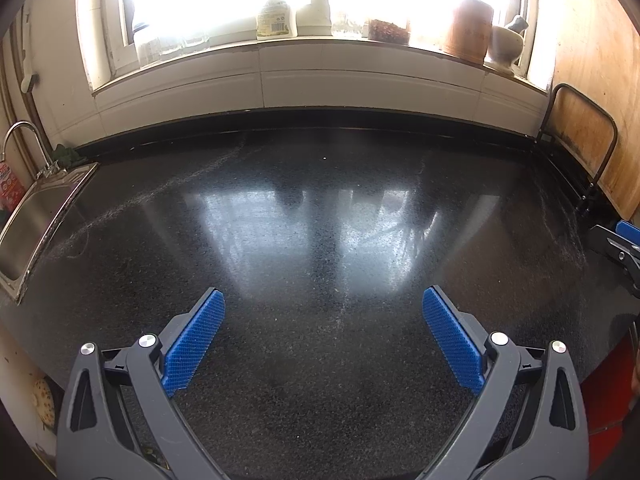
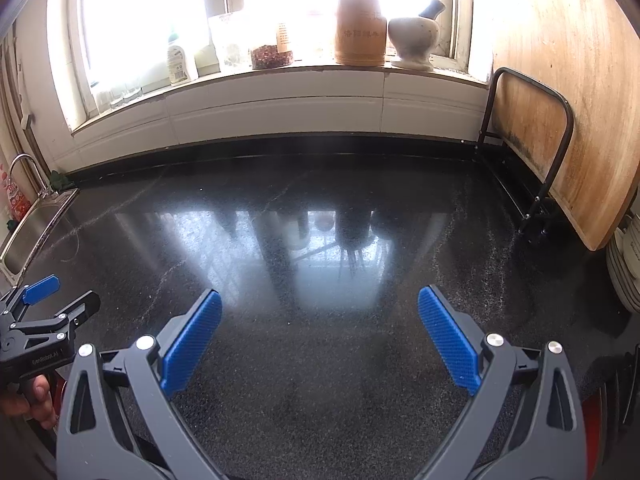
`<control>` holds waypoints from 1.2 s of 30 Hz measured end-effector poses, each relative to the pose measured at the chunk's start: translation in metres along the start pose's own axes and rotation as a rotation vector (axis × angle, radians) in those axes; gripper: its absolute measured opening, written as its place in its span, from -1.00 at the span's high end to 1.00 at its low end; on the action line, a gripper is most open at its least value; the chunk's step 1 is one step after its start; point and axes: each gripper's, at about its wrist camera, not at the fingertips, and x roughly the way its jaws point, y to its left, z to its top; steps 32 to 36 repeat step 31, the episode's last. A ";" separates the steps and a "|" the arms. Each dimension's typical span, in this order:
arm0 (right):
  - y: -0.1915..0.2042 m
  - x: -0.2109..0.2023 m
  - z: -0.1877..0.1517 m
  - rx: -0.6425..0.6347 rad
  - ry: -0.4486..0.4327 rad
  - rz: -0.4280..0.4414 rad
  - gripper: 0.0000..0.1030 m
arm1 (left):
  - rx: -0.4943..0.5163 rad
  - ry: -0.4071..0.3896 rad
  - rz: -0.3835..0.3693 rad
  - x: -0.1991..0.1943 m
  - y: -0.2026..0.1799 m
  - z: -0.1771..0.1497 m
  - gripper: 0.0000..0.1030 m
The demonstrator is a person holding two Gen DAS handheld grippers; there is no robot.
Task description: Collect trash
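Both tools hang above the dark speckled worktop (image 1: 320, 208), side by side and facing the window. The left tool (image 1: 323, 312) has its blue pads spread wide with nothing between them, and the right tool (image 2: 319, 314) is spread just as wide, also empty. In the right wrist view the left tool (image 2: 60, 298) shows at nine o'clock, its fingers apart, with a hand (image 2: 34, 400) on its grip.

I cannot pick out any trash on the worktop: ahead of either tool, toward twelve o'clock, lie only window glare and faint pale smears (a tiny white speck (image 1: 324, 158) sits near the back edge, too small to name).

At nine to ten o'clock is the steel sink (image 1: 38, 216) with its tap. At two o'clock a wooden board (image 2: 560, 92) leans in a black rack. On the windowsill (image 2: 280, 76) at twelve stand a bottle (image 2: 178, 58), jars, a wooden holder (image 2: 360, 28) and a mortar with pestle (image 2: 414, 34).
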 end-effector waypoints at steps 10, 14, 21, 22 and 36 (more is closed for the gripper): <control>0.001 -0.003 0.000 -0.003 -0.006 0.003 -0.85 | -0.001 0.006 0.013 -0.003 0.004 0.000 -0.87; 0.001 -0.003 0.000 -0.002 -0.006 0.002 -0.85 | -0.006 0.018 0.003 0.000 0.006 0.000 -0.87; 0.001 -0.002 -0.001 0.003 -0.003 0.001 -0.85 | 0.017 -0.011 0.018 -0.006 0.002 0.003 -0.87; 0.000 -0.002 -0.001 0.004 -0.003 0.001 -0.85 | 0.017 -0.013 0.014 -0.006 0.002 0.003 -0.87; -0.011 0.015 0.001 -0.002 0.012 0.030 -0.85 | 0.041 0.004 -0.023 0.014 0.009 0.010 -0.87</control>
